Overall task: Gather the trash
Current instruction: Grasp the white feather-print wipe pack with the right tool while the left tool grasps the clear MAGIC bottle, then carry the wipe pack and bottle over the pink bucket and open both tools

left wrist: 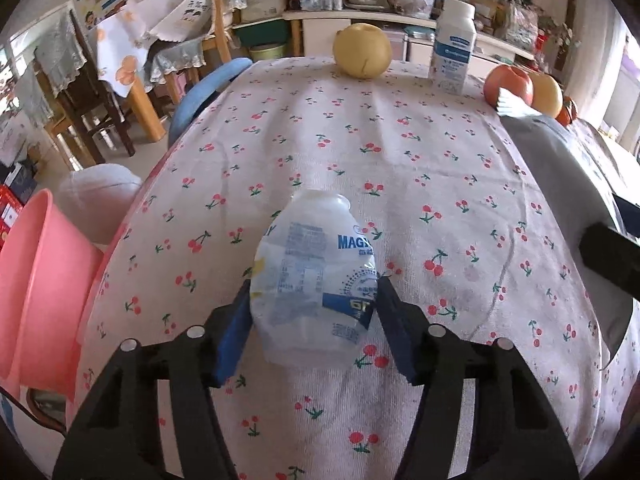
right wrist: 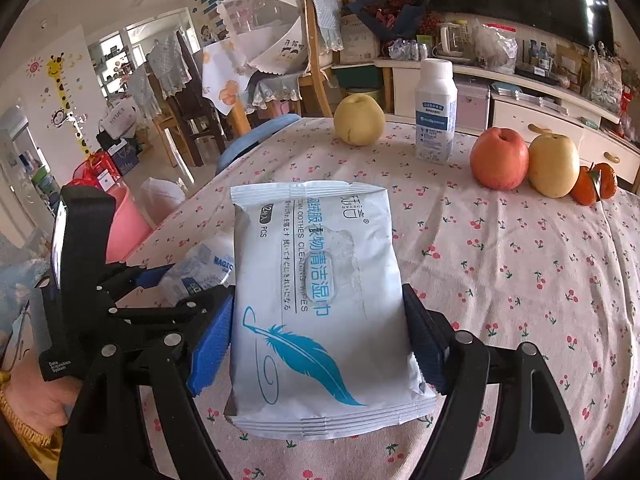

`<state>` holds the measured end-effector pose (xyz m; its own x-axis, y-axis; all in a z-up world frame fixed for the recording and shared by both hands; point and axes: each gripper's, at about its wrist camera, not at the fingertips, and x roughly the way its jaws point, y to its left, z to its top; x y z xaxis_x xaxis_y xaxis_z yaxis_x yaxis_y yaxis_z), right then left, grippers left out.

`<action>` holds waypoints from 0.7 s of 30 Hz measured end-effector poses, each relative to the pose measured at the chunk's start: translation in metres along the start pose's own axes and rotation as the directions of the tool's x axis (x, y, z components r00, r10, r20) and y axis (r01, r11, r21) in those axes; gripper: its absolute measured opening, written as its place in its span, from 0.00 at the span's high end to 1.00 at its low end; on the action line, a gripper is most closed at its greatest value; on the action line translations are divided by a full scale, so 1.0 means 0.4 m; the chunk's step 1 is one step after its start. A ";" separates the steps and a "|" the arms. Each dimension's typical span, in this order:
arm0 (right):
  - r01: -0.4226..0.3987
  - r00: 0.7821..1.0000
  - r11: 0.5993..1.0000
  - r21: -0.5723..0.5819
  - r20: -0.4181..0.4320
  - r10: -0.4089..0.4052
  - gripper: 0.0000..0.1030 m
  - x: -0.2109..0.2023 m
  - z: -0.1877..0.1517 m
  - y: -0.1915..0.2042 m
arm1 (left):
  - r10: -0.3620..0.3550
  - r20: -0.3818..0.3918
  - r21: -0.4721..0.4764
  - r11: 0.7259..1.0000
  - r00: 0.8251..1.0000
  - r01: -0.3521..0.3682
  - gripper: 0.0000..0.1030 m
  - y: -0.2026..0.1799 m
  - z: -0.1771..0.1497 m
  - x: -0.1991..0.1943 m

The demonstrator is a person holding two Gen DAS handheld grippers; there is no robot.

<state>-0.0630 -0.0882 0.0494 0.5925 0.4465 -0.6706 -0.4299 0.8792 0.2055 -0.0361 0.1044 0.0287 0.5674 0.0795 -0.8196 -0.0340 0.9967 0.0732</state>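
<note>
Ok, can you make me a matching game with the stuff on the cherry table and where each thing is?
Things:
1. crushed plastic bottle
2. wipes packet
3. red apple
4. pink bucket

Places:
A. beside the table, lower than the tabletop
B. between the blue pads of the right claw
C. on the table, against a yellow pear
D. between the blue pads of the left claw

Pairs: 1-D, 2-B, 3-C, 4-A
</note>
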 end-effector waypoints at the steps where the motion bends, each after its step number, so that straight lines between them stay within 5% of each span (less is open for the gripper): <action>1: 0.000 1.000 1.000 0.001 0.000 0.000 0.24 0.000 -0.002 0.000 | 0.000 0.002 -0.007 1.000 1.000 0.000 0.41 0.001 -0.003 0.000; 21: -0.007 0.999 1.000 -0.010 -0.034 0.007 0.24 0.017 -0.027 0.031 | -0.053 0.109 -0.059 0.996 0.993 0.060 0.41 0.060 -0.019 -0.091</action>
<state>-0.0716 -0.0759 0.0398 0.5663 0.4467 -0.6927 -0.4406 0.8743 0.2036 -0.0640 0.1256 0.0560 0.6545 0.0243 -0.7557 -0.0483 0.9988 -0.0097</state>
